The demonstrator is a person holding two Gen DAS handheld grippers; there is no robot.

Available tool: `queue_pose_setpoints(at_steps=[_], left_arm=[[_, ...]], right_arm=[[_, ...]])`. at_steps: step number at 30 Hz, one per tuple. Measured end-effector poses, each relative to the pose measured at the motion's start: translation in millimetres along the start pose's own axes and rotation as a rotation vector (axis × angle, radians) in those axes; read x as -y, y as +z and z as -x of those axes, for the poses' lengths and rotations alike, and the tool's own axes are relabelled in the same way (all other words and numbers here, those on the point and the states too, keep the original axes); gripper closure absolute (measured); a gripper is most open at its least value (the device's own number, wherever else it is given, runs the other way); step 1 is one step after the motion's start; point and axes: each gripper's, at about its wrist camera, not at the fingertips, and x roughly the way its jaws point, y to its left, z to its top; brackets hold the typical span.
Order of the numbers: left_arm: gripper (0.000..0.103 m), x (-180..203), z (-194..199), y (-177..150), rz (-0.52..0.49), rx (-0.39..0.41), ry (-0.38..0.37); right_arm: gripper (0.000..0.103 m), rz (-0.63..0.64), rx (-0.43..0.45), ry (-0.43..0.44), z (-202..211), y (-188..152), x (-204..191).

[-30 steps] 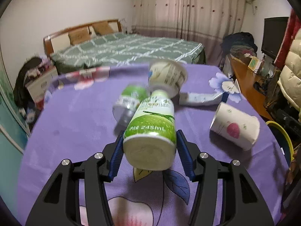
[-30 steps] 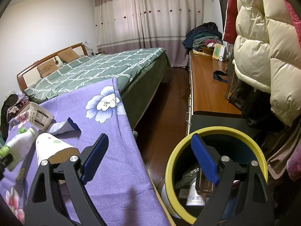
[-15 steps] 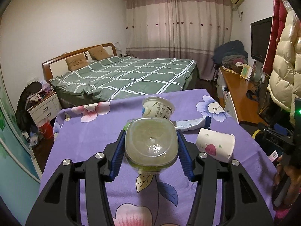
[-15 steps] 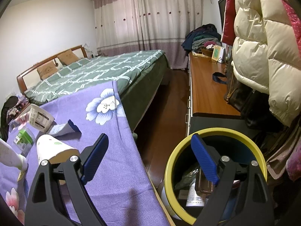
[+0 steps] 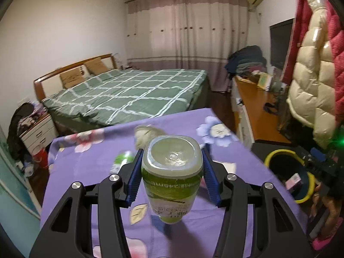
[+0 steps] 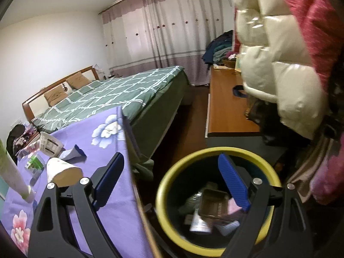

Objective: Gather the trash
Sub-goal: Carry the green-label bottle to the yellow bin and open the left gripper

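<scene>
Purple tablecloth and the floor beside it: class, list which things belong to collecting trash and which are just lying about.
Belongs to the job:
green-labelled bottle, clamped in the left gripper
paper cup
yogurt tub
crumpled wrapper
yellow-rimmed bin
open right gripper

Just lying about:
bed
puffer jacket
clothes pile

Green-checked bed [image 5: 133,94], pink curtains [image 5: 189,36], puffy jacket [image 6: 277,64], poss. TV [image 5: 280,43] on rt.

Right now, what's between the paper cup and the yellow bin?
In the right wrist view, only purple tablecloth and its edge lie between the paper cup and yellow bin.
</scene>
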Motion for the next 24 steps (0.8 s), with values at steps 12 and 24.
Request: queue_pose_setpoints(at_steps=[12,24], left_arm=[[0.051,130.9,17.4,45.2,-0.13,0.05,-0.298],[0.051,276.9,-70.3,33.2,-0.198,-0.075,-0.518]], right_arm=[[0.018,-0.044,0.019,-0.11,35.7,-9.5,67.9],[0.018,-0.101,0.025,-0.187,61.1,-18.9,110.0]])
